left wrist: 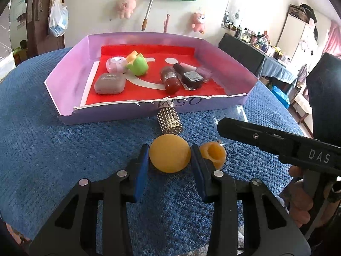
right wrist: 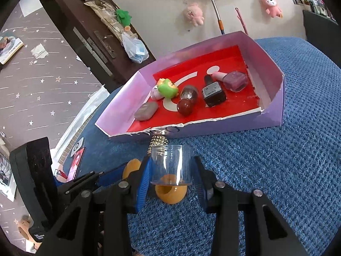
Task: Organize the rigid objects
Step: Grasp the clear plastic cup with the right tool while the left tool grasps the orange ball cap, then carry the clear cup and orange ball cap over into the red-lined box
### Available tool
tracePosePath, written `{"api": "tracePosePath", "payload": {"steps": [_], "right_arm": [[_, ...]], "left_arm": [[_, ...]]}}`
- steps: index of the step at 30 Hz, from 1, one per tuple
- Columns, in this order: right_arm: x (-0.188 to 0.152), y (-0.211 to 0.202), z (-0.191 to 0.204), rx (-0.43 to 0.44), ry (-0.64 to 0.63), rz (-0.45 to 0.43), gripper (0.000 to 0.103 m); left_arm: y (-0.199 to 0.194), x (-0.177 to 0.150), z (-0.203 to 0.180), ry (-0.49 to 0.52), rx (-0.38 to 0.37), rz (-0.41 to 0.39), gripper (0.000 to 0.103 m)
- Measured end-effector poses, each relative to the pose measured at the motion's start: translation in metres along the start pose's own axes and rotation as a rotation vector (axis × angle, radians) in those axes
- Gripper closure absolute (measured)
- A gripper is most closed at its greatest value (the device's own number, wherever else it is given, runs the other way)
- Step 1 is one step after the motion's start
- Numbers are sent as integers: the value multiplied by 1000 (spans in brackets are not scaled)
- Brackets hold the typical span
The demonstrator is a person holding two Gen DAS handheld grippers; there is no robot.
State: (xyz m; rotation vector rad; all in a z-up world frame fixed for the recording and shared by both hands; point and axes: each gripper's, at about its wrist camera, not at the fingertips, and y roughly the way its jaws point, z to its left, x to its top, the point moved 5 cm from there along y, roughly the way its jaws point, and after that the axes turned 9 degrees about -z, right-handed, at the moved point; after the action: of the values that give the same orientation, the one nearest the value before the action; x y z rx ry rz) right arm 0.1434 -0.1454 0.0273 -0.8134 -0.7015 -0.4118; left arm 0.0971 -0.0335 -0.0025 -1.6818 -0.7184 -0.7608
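My left gripper is shut on a yellow-orange round cap just above the blue cloth. Beside it on the right lies a hollow yellow-orange cup piece. My right gripper is shut on a clear plastic jar, held upright over that same cup piece. A gold studded cylinder lies against the front wall of the purple tray. In the left wrist view the right gripper's black body hides most of the jar.
The tray's red floor holds a grey case, a pink round item, a green toy, a glitter bottle with a red ball cap and two nail polish bottles. A person's hand grips the right handle. Blue cloth covers the table.
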Motion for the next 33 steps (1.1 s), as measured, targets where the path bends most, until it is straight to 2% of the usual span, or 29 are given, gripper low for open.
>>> {"api": "tracePosePath", "payload": {"steps": [15,33], "right_arm": [[7,-12,12,18,-26,-19,61],[20,-4,19,32,-48,-21,61]], "left_arm": [[-18,19,4,-12,-10,-56,67],[-12,39,9,-17,-32,-78,67]]}}
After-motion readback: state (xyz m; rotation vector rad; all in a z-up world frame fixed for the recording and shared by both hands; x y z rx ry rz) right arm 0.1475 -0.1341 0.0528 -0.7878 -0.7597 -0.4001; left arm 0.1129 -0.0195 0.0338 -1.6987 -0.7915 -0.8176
